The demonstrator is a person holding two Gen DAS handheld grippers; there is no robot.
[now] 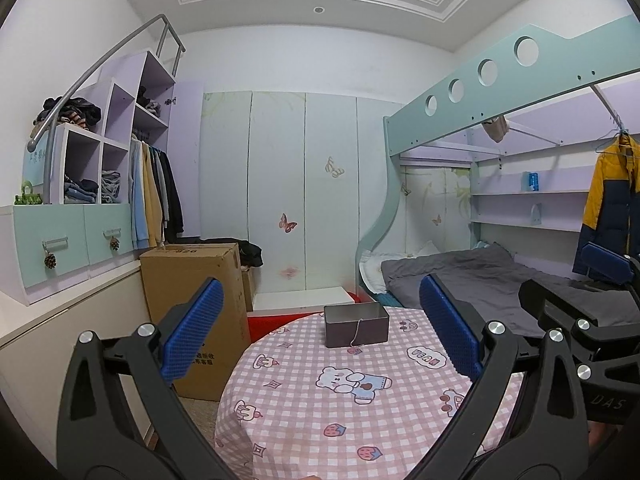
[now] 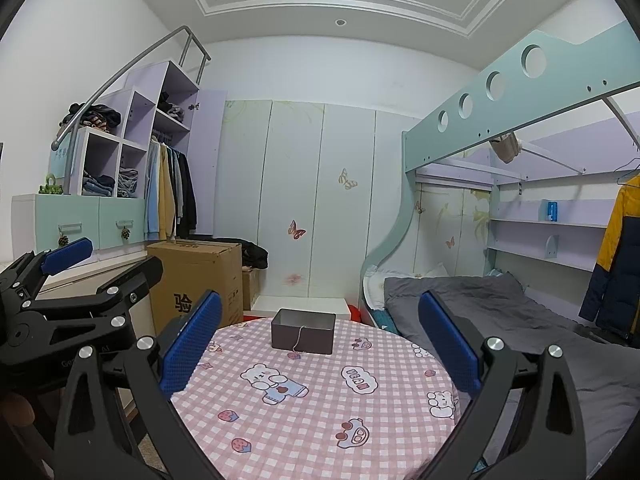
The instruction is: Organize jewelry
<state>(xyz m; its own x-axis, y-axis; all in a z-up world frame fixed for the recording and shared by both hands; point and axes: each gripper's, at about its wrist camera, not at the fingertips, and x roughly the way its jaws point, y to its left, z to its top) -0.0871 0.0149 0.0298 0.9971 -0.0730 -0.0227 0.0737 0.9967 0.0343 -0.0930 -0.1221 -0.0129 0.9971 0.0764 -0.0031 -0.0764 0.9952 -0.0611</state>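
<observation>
A small grey metal box [image 1: 356,325] [image 2: 303,331] stands open near the far edge of a round table with a pink checked cloth [image 1: 320,412] [image 2: 312,408]. A thin silver chain [image 1: 356,332] [image 2: 298,340] hangs over the box's front wall down to the cloth. My left gripper [image 1: 320,332] is open and empty, held above the table's near side. My right gripper [image 2: 320,340] is open and empty too, beside the left one. Each gripper shows at the edge of the other's view, the right [image 1: 592,300] and the left [image 2: 60,280].
A tall cardboard box [image 1: 196,312] [image 2: 200,276] stands on the floor left of the table. A bunk bed with grey bedding [image 1: 500,280] [image 2: 500,308] is on the right. A wardrobe wall [image 1: 304,192] is behind, and a low white counter [image 1: 60,320] runs along the left.
</observation>
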